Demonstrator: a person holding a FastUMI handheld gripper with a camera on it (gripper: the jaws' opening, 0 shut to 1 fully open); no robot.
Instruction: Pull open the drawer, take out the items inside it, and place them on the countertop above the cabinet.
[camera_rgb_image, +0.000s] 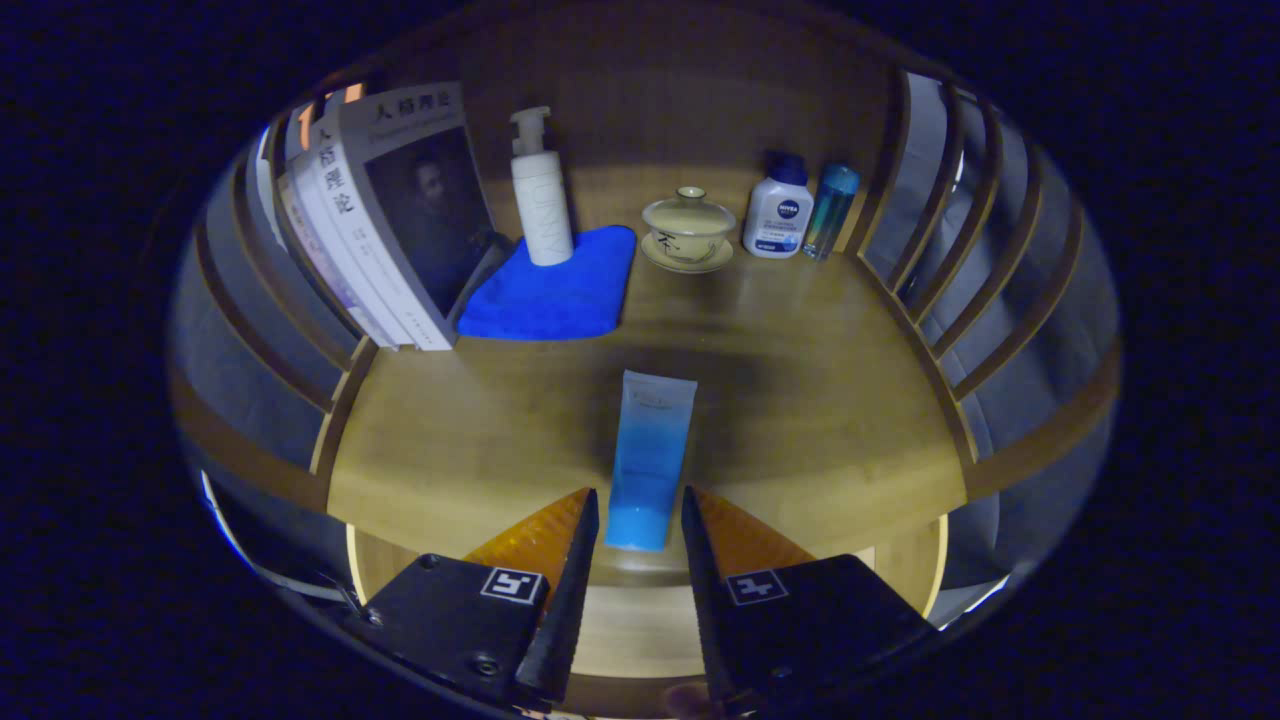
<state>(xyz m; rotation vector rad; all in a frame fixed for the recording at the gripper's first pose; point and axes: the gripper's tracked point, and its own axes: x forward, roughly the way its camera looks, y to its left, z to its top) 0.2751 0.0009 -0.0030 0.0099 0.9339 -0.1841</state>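
Blue plastic tube (650, 455) flat on smooth wooden countertop (820, 400); gripper (640, 505) parted narrowly around its cap end.

Smooth, softly glossy wooden countertop (800, 400), matt plastic tube (650, 450), fuzzy blue cloth (560, 290), glazed ceramic lidded cup (688, 228)

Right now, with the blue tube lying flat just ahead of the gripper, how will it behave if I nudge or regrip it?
The blue tube looks like soft plastic, so it probably squashes under pressure. Lying flat on the countertop, it should slide rather than roll. The gripper is open, its fingers either side of the tube's near end.
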